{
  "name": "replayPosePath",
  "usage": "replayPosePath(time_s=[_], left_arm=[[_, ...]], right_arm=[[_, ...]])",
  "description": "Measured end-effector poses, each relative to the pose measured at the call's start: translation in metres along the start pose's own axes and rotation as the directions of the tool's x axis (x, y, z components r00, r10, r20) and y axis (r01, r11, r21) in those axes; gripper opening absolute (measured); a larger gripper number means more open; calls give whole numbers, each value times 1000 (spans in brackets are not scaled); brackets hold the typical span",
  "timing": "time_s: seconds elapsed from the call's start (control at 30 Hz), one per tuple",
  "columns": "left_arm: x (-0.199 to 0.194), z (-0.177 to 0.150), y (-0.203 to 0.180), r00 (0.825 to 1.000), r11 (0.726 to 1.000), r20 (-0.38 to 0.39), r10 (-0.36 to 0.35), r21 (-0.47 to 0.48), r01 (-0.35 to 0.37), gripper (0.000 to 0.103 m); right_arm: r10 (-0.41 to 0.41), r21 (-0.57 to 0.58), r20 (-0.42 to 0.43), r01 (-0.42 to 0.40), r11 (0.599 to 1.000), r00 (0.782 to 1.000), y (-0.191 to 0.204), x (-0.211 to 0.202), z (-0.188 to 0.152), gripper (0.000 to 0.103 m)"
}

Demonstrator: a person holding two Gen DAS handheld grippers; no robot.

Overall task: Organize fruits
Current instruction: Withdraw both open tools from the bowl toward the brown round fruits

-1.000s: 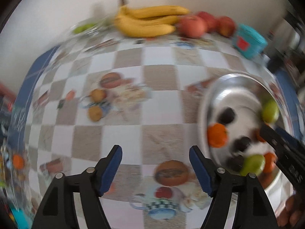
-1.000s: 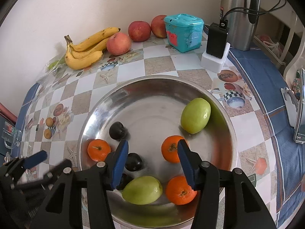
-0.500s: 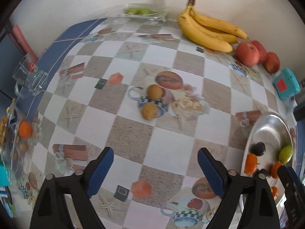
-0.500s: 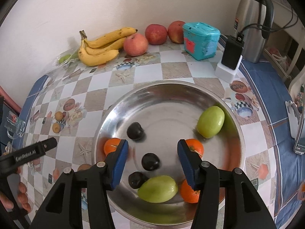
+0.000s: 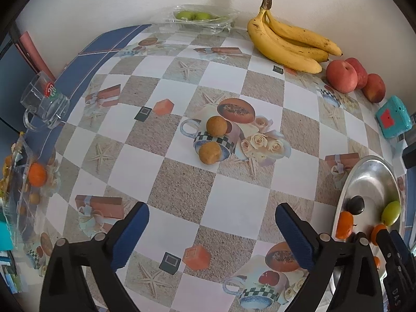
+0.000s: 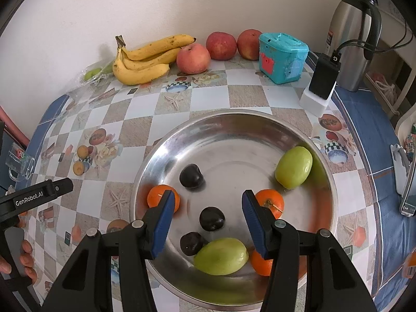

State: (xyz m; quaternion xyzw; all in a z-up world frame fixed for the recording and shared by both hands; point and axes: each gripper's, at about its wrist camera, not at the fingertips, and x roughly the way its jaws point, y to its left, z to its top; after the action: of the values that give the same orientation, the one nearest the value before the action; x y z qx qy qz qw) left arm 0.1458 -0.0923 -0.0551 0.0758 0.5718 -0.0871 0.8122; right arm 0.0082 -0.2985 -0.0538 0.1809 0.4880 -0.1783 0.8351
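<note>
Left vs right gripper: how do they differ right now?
Left gripper stands wider, its jaws having just been opening; right gripper stands narrower. Left hangs over bare tablecloth; right hangs over the steel bowl, a dark plum below its gap. Both point down, open and empty.

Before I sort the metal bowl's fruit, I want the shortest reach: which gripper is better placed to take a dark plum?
Right. The right gripper hangs open above a dark plum in the metal bowl; the left gripper faces bare tablecloth.
</note>
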Motion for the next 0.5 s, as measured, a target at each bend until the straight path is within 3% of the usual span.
replayPosePath(time_s=[0.07, 0.17, 0.3, 0.37, 0.4, 0.5], left_arm=[[0, 0, -1, 1000, 1000, 3, 1, 6, -1, 101], [0, -1, -3, 1000, 1000, 8, 5, 14, -5, 103], [0, -1, -6, 1000, 1000, 15, 6, 31, -6, 103], [-1, -2, -8, 1000, 999, 20, 4, 41, -5, 103], [-2, -2, -9, 1000, 999, 24, 3, 48, -4, 103], [-4, -2, -12, 999, 998, 42, 1, 66, -4, 103]], right_arm=[[-4, 0, -2, 4, 1000, 1000, 0, 1, 0, 56], [-15, -1, 2, 15, 1000, 1000, -1, 1, 0, 70], [-35, -15, 7, 35, 999, 999, 0, 2, 0, 71], [-48, -23, 13, 48, 999, 999, 1, 2, -1, 89], [-52, -28, 20, 52, 998, 998, 1, 2, -1, 91], [-60, -35, 35, 61, 998, 998, 1, 1, -1, 92]])
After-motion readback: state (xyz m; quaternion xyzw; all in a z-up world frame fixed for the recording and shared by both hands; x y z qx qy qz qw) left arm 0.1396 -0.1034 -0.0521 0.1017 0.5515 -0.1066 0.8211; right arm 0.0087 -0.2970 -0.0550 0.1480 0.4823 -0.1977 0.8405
